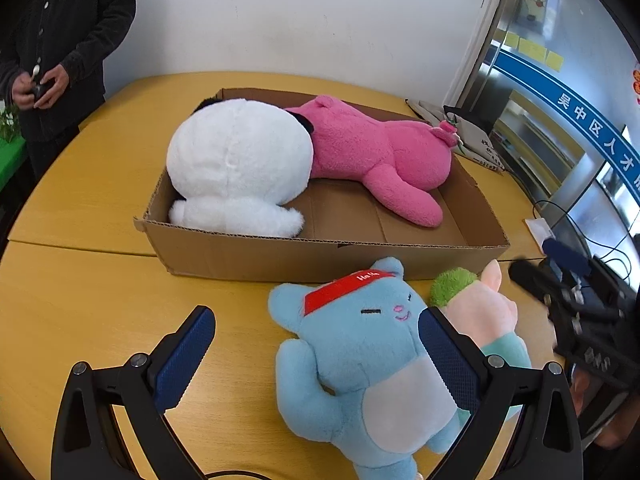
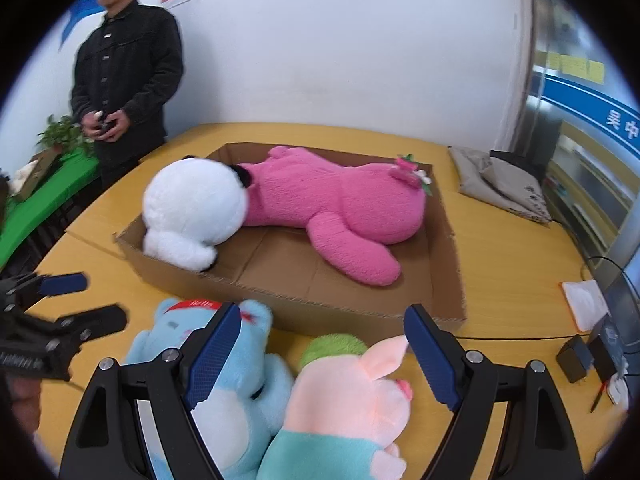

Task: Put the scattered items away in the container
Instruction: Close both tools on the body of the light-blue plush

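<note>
yellow wooden table (image 1: 80, 208) fills the room's foreground, backed by a white wall (image 1: 320, 12). on it sits a shallow cardboard box (image 1: 320, 256) already holding a white plush (image 1: 240, 152) and a pink plush (image 1: 372, 148) lying side by side. just in front of the box, on the tabletop, lie a blue plush (image 1: 360, 352) with a red cap and a pink pig plush (image 2: 352, 396), touching each other. left gripper (image 1: 316, 356) hovers with jaws wide over the blue plush; right gripper (image 2: 324, 356) hovers with jaws wide over the pig plush. a man in a dark jacket (image 2: 124, 68) stands behind the table.
</note>
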`<state>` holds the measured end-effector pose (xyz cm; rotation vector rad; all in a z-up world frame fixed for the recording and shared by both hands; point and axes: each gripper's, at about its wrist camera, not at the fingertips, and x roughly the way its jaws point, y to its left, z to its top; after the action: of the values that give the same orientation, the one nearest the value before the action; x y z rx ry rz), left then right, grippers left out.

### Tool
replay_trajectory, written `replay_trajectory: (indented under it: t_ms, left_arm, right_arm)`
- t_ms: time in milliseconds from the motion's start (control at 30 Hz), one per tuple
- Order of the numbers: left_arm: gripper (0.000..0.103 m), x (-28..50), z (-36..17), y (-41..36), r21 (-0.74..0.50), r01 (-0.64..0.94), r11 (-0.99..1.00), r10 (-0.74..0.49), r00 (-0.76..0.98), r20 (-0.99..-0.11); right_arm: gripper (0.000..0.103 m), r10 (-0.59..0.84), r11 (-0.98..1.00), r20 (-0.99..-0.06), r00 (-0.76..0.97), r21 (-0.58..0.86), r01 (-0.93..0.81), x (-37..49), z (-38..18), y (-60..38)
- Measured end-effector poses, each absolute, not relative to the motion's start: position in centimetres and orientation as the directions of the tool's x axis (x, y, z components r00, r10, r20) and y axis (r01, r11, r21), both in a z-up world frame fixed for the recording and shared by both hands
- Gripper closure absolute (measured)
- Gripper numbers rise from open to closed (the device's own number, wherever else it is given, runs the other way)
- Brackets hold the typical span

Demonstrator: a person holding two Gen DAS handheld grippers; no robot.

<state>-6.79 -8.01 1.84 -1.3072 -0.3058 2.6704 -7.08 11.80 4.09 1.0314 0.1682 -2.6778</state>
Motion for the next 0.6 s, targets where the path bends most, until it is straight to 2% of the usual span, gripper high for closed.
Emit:
replay_trajectory:
  t_ms: [100,200,400,467,533,600]
  left_arm:
    - [0.000,-7.9,0.3,-8.1,-0.322,-0.061,-0.945,0.300,-0.557,-0.774]
    - [0.000,-9.1,-2.0,-7.6,-0.334,-0.052,-0.941,0.314,-0.504,-0.804]
    - [0.000,-9.7,-4.8,-7.6,-0.389,-0.055,-0.920,0.371,-0.449,-0.813]
    - [0.003,-9.6,-5.0,-7.8,-0.403,-0.074,-0.912,0.393,-0.438,-0.808]
    - [0.015,-9.5,-4.9,-7.8,-0.414,-0.099,-0.905,0.415,-0.428,-0.803]
    - [0.019,-9.3,-4.8,-7.7,-0.414,-0.119,-0.903,0.423,-0.425,-0.800]
  right_arm:
    - [0.019,-0.330,-0.898,-0.706,-0.627,0.030,0.438,-4.8,3.4,10.8]
    - [0.019,-0.378,-0.842,-0.752,-0.540,0.037,0.538,-3.4,1.6,8.6]
    - [0.019,-0.401,-0.827,-0.825,-0.398,0.140,0.544,-4.3,-3.7,5.3]
    - [0.013,-0.411,-0.828,-0.820,-0.398,0.152,0.540,-4.4,-4.2,4.9]
    - [0.012,-0.412,-0.827,-0.818,-0.401,0.150,0.542,-4.5,-4.6,4.2]
    - [0.012,-0.418,-0.829,-0.815,-0.400,0.162,0.536,-4.7,-4.9,3.7]
